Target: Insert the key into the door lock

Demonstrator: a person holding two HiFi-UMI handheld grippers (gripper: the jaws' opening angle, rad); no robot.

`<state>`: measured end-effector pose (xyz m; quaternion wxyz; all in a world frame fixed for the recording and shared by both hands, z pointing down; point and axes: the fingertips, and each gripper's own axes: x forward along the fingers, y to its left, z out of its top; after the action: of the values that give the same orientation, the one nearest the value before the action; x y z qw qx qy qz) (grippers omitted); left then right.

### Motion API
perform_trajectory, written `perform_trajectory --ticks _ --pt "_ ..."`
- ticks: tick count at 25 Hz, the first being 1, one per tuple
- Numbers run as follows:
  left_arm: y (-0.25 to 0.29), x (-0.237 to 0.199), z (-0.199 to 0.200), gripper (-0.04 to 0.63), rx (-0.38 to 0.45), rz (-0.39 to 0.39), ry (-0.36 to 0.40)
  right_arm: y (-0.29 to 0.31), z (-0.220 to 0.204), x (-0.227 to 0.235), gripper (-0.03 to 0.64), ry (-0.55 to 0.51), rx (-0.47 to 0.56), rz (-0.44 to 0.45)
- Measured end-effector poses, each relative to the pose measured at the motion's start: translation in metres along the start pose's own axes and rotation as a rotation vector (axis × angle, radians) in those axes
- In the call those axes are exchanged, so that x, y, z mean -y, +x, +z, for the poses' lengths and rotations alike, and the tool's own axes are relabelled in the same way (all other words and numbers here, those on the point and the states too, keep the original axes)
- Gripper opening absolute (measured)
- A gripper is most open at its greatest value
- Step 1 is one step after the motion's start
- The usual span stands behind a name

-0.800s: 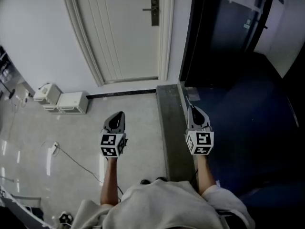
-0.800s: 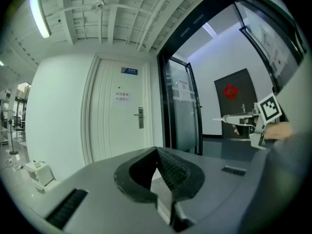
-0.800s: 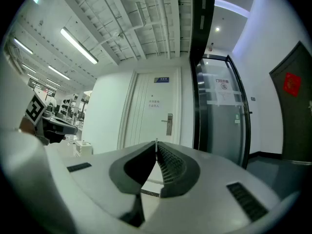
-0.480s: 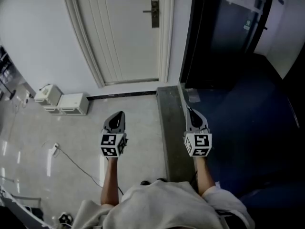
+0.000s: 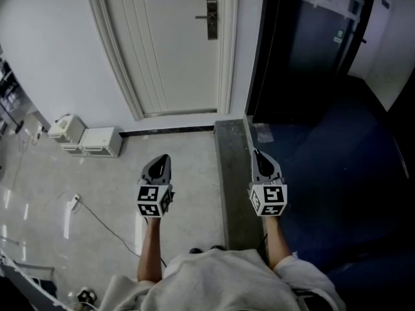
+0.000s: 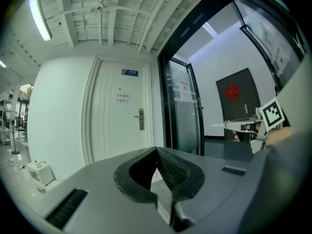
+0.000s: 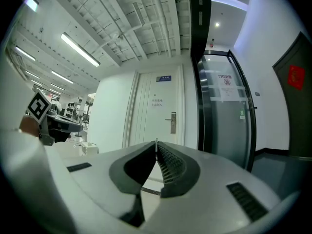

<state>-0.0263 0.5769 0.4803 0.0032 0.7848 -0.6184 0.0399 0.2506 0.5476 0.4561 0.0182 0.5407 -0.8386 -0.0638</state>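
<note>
The white door (image 5: pixel 175 50) stands shut ahead, with a dark lock plate and lever handle (image 5: pixel 211 19) at its right edge. The lock also shows in the left gripper view (image 6: pixel 141 119) and the right gripper view (image 7: pixel 172 123), still well away from both grippers. My left gripper (image 5: pixel 163 155) is held level, shut and empty, its tips meeting (image 6: pixel 157 150). My right gripper (image 5: pixel 255 152) is level too, shut on a thin sliver that sticks out at its tips, the key (image 7: pixel 156 142) seen edge-on. Both grippers point at the door.
White boxes (image 5: pixel 84 138) sit against the left wall, and a cable (image 5: pixel 97 216) trails over the pale floor. A grey threshold strip (image 5: pixel 230 173) runs under the right gripper. A dark glass door (image 5: pixel 311 44) and dark blue floor (image 5: pixel 337 173) lie to the right.
The right gripper has drifted slightly left and nearer to me. The left gripper has barely moved. Both pairs of jaws look the same as before.
</note>
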Motion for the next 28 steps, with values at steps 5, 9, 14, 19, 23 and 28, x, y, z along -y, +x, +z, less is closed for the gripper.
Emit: perform_trajectory --ticks 5,9,14,19,23,28 --pt "0.009 0.008 -0.001 0.017 -0.002 0.008 0.002 0.007 -0.004 0.009 0.030 0.007 -0.004 0.015" --pt "0.017 0.011 -0.009 0.017 -0.018 0.013 -0.003 0.014 -0.011 0.014 0.031 0.010 -0.012 0.027" --pt "0.032 0.009 -0.014 0.017 -0.028 0.020 -0.011 0.028 -0.015 0.021 0.031 0.009 -0.021 0.037" --pt "0.058 0.000 -0.016 0.017 -0.032 0.014 -0.018 0.056 -0.017 0.025 0.031 0.000 -0.024 0.043" --pt "0.088 -0.012 -0.020 0.017 -0.038 -0.002 -0.024 0.085 -0.019 0.029 0.030 -0.007 -0.033 0.040" --pt "0.141 -0.031 -0.025 0.017 -0.047 -0.031 -0.028 0.133 -0.028 0.040 0.031 -0.016 -0.050 0.026"
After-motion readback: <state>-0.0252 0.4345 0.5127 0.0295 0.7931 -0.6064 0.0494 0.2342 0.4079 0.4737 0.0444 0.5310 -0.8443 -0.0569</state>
